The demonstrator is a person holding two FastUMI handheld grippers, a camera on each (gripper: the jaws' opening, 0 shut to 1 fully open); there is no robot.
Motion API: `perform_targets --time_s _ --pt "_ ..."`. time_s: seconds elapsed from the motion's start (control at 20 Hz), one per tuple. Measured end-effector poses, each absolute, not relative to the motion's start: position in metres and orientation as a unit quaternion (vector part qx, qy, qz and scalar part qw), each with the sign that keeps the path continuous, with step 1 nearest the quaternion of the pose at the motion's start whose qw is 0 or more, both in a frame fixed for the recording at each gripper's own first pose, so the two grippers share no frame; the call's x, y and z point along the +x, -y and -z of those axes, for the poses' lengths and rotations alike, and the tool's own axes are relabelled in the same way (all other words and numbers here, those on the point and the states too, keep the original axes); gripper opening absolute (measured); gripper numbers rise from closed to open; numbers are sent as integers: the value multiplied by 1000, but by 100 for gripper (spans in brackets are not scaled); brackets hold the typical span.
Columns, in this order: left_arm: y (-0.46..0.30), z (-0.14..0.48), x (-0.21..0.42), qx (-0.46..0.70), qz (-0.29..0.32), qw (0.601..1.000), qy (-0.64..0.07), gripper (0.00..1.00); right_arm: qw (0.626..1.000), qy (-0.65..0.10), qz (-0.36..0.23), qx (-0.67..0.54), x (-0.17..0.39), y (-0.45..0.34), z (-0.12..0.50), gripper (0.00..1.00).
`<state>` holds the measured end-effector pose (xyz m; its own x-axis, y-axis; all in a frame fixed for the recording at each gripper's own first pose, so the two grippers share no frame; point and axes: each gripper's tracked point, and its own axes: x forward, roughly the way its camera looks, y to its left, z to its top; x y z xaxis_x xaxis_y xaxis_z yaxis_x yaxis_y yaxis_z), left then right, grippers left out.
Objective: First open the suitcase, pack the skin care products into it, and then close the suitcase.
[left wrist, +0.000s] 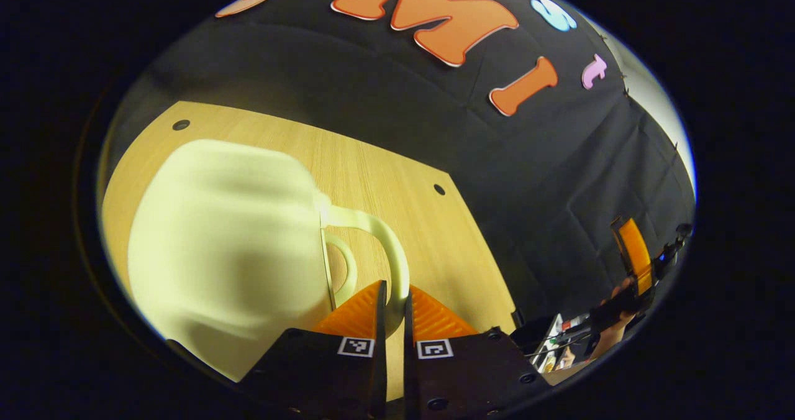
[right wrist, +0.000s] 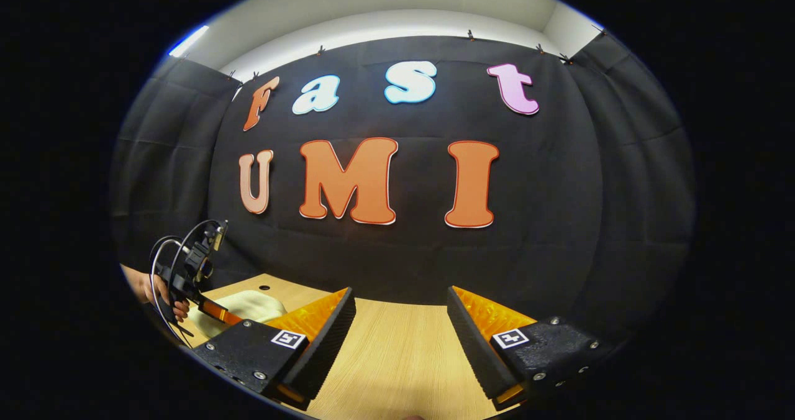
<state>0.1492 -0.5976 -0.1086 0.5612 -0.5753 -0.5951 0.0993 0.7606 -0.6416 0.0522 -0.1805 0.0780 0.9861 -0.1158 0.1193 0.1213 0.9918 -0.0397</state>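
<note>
A pale cream suitcase [left wrist: 230, 240] lies closed on the wooden table [left wrist: 385, 165], big and blurred in the left gripper view. Its curved handle [left wrist: 388, 233] runs down between my left gripper's fingers. The left gripper [left wrist: 395, 296] is shut on that handle. In the right gripper view my right gripper [right wrist: 400, 302] stands open above the table [right wrist: 397, 358], nothing between its fingers. The suitcase [right wrist: 251, 305] shows there low at the left, with the left gripper [right wrist: 211, 311] and a hand at it. Skin care products are not visible to me.
The black cloth wall stands close behind the table. Two small holes [left wrist: 439, 189] mark the tabletop. The right gripper [left wrist: 635, 255], held by a hand, shows far off at the right of the left gripper view, past the table's edge.
</note>
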Motion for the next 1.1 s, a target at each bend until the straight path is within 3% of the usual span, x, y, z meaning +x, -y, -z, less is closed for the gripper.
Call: perform_targets --time_s 0.1,0.2,0.3,0.35,0.45,0.55,0.8,1.1 --pt "611 123 142 -231 197 845 -440 11 997 52 49 -23 55 173 -74 94" --pt "621 130 139 -208 199 848 -445 21 998 50 40 -24 60 166 -74 94" --pt "663 86 140 -262 254 844 -392 27 998 48 30 -27 67 159 -73 94" --pt "667 76 151 -238 252 863 -368 50 998 50 26 -26 68 155 -75 94" --pt "667 32 156 -174 259 902 -299 81 998 46 15 -27 75 144 -72 94" --pt "664 4 164 -135 235 928 -258 95 998 48 5 -32 80 134 -73 94" --pt "635 -67 182 -115 140 970 -162 98 998 54 3 -43 86 132 -75 96" --pt "601 -115 176 -107 49 989 -85 97 995 75 -23 -62 83 131 -76 94"
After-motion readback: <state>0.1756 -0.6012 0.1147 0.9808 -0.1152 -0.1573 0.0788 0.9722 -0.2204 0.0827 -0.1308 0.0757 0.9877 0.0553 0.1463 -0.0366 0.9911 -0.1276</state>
